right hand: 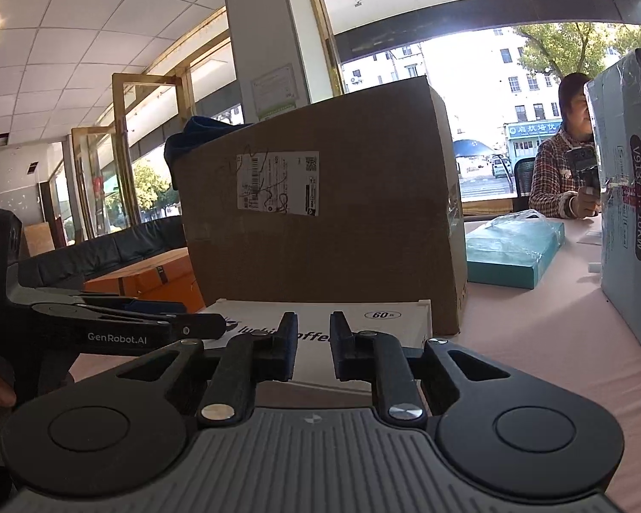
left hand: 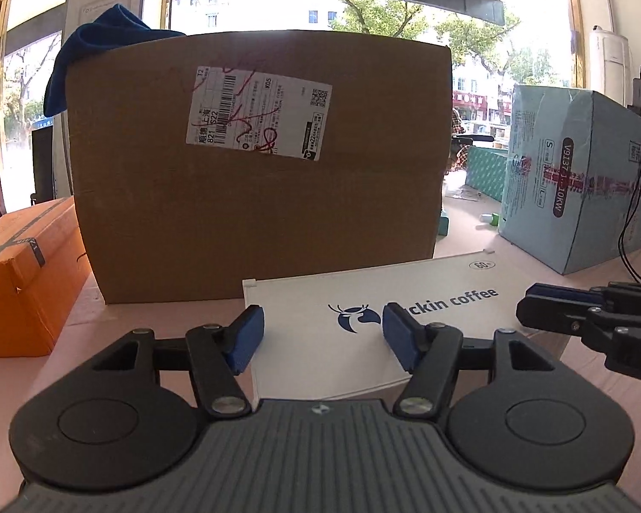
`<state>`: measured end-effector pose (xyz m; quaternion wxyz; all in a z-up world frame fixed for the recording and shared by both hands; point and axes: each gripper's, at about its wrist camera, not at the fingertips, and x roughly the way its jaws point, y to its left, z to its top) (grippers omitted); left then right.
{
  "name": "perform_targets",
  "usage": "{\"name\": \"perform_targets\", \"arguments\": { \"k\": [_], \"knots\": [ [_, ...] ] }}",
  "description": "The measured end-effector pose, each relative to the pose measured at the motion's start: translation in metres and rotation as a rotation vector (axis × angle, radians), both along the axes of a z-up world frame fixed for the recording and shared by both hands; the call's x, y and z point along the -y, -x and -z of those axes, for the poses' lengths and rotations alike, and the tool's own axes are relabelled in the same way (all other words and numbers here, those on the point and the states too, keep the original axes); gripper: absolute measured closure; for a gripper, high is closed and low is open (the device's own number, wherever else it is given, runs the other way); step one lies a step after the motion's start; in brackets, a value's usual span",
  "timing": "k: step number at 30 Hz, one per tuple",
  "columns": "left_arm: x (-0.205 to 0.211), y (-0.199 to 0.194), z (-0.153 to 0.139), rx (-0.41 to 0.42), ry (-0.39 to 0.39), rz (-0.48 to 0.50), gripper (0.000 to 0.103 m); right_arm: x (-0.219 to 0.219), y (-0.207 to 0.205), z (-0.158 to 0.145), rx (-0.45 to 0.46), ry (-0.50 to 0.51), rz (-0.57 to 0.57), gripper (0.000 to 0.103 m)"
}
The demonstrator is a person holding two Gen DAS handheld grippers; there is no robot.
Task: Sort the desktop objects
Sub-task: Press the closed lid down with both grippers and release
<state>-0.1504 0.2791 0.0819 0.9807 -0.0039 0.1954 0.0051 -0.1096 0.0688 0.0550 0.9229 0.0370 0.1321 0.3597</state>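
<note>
Blue pads tip the left tool (left hand: pixel 319 333), whose fingers stand wide apart, released, holding nothing. Between and under them lies the white coffee box (left hand: pixel 376 320), flat on the pink desk (left hand: pixel 585 265), its deer logo and lettering facing up. The right tool (right hand: pixel 313 342) hovers at the same box (right hand: pixel 354 320) from the near side, its fingers parted by a narrow gap with nothing between them; the box lid shows just past the fingertips. From the left wrist view the right tool (left hand: pixel 577 312) juts in beside the white coffee box's right edge, close to it; whether it touches cannot be told.

Directly behind the white coffee box, touching or nearly so, stands a large brown carton (left hand: pixel 260 162) with a shipping label (left hand: pixel 258 112). A blue cloth (left hand: pixel 98 47) drapes over the carton's top left corner. Left of the carton sits an orange box (left hand: pixel 21 273); to its right stands a pale blue carton (left hand: pixel 577 179), and behind that a teal flat box (right hand: pixel 513 248). Beyond, a person in a plaid shirt (right hand: pixel 564 158) sits at the desk.
</note>
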Motion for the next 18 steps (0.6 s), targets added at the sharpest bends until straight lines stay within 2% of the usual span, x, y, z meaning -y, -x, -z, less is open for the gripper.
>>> {"name": "perform_targets", "arguments": {
  "k": [4,7,11,12,13,14,15,16,17,18],
  "knots": [
    [0.003,0.005,0.005,0.029,-0.02,-0.015,0.041,-0.006,0.007,0.011,0.052,0.028,0.009,0.089],
    [0.01,0.008,0.008,0.052,-0.052,-0.036,0.04,-0.015,0.019,0.02,0.155,0.096,0.037,0.089],
    [0.007,0.009,0.008,0.06,-0.032,-0.048,0.038,-0.007,0.013,0.022,0.112,0.027,0.028,0.089],
    [0.004,0.009,0.008,0.054,-0.018,-0.058,0.028,-0.003,0.011,0.021,0.093,-0.004,0.023,0.089],
    [0.0,0.008,0.007,0.04,-0.006,-0.07,0.013,0.002,0.008,0.021,0.073,-0.04,0.018,0.089],
    [-0.005,0.008,0.005,0.027,0.017,-0.078,0.01,0.006,0.006,0.02,0.047,-0.076,0.014,0.085],
    [-0.009,0.008,0.003,0.013,0.042,-0.087,0.008,0.01,0.004,0.019,0.019,-0.112,0.009,0.062],
    [-0.014,0.008,0.0,-0.001,0.067,-0.095,0.001,0.014,0.004,0.016,-0.001,-0.144,0.016,0.042],
    [-0.019,0.008,-0.002,-0.015,0.098,-0.103,0.0,0.019,0.006,0.011,0.0,-0.18,0.045,0.009],
    [-0.024,0.009,-0.005,-0.029,0.13,-0.111,0.0,0.023,0.008,0.008,0.013,-0.209,0.076,0.005]
  ]
}}
